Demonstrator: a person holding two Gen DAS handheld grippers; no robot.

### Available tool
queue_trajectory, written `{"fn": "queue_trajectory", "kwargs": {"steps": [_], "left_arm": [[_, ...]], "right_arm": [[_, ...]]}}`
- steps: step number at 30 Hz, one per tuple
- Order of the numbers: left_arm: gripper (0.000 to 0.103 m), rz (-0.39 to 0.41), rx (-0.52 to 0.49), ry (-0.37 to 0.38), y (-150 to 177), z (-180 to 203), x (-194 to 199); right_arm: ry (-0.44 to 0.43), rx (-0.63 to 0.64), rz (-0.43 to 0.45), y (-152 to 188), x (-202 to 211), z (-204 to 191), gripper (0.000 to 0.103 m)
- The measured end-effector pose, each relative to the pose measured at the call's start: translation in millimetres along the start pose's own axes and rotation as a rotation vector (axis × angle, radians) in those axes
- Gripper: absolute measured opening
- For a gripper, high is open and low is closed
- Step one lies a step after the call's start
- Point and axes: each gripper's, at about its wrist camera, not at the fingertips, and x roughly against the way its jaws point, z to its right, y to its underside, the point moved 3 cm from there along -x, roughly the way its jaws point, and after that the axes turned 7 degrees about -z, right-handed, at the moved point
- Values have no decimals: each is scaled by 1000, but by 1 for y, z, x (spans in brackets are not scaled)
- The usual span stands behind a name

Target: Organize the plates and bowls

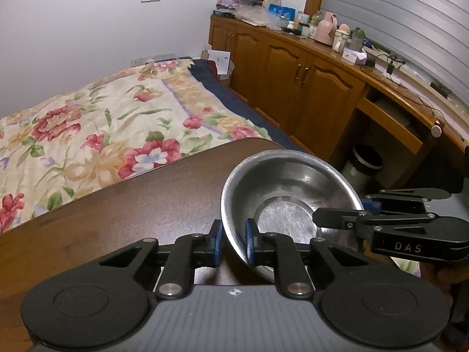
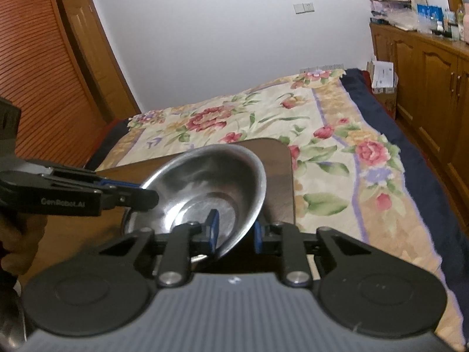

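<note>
A steel bowl (image 1: 281, 193) is held tilted above a dark wooden table (image 1: 132, 214). My left gripper (image 1: 233, 242) is shut on the bowl's near-left rim, one blue pad inside and one outside. My right gripper (image 1: 343, 214) comes in from the right and pinches the opposite rim. In the right wrist view the same bowl (image 2: 205, 182) is clamped at its near-right rim by my right gripper (image 2: 234, 233), while my left gripper (image 2: 143, 198) grips its left rim. No plates are in view.
A bed with a floral cover (image 1: 111, 123) lies beyond the table edge. Wooden cabinets (image 1: 307, 79) with cluttered tops run along the right. A bin (image 1: 363, 164) stands under the desk. A wooden wardrobe (image 2: 44, 67) is at the left.
</note>
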Motion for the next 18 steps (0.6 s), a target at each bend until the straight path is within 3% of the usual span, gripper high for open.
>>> {"fn": "queue_trajectory", "kwargs": {"steps": [18], "left_arm": [[17,79,-4,21,-6,13,42]], "right_arm": [[27,19,66,-13,27,-9,21]]}}
